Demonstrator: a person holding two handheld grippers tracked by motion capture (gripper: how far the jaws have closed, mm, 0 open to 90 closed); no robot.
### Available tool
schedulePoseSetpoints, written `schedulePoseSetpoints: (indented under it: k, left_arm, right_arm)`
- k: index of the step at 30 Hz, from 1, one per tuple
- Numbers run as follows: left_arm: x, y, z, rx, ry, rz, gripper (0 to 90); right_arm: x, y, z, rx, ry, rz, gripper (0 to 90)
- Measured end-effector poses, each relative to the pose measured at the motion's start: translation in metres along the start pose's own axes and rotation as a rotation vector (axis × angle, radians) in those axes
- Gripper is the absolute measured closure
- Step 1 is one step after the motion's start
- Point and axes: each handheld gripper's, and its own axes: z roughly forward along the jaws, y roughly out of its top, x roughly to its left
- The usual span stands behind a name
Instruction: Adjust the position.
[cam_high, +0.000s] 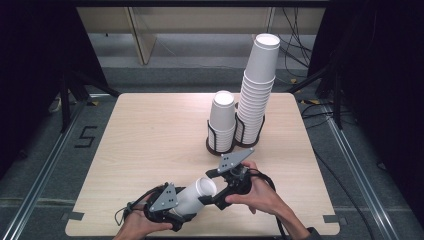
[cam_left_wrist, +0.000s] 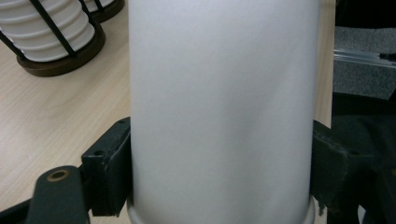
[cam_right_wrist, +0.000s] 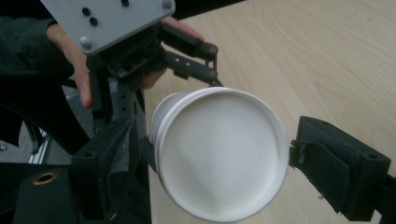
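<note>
In the left gripper view, the white cup (cam_left_wrist: 224, 107) is hiding most of the table (cam_left_wrist: 56, 116), and the picture's edges are cutting off its top and base.

There is one surface (cam_high: 150, 140), made of light wood. Two round dark holders (cam_high: 220, 146) stand on it, side by side and touching. Each holder has one stack of white paper cups, so there are two stacks: one short stack (cam_high: 222, 120) and one tall stack (cam_high: 256, 92). The cups in each stack sit too close together to count well. One more bunch of white cups (cam_high: 196, 196) lies on its side; two rims show at its end, so it is at least two cups. There are two grippers, a left gripper (cam_high: 186, 210) and a right gripper (cam_high: 212, 192). Two hands hold them, a left hand (cam_high: 137, 226) and a right hand (cam_high: 257, 192).
</note>
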Motion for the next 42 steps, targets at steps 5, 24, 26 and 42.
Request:
schedulePoseSetpoints:
  k: [5, 24, 26, 42]
  left_arm:
    - [-0.002, 0.000, 0.002, 0.012, -0.011, 0.014, 19.9]
    - [-0.005, 0.000, 0.004, 0.022, -0.017, 0.053, 19.1]
    - [-0.005, 0.000, 0.004, 0.022, -0.011, 0.056, 18.1]
    - [-0.001, -0.002, 0.000, -0.176, -0.014, -0.017, 9.7]
  right_arm:
    - [0.003, -0.001, 0.009, 0.073, 0.013, -0.017, 15.8]
    - [0.003, -0.004, 0.024, 0.126, 0.049, 0.009, 23.1]
    - [0.001, -0.004, 0.023, 0.122, 0.054, 0.003, 23.7]
    - [-0.010, -0.002, 0.003, 0.017, 0.111, 0.073, 25.4]
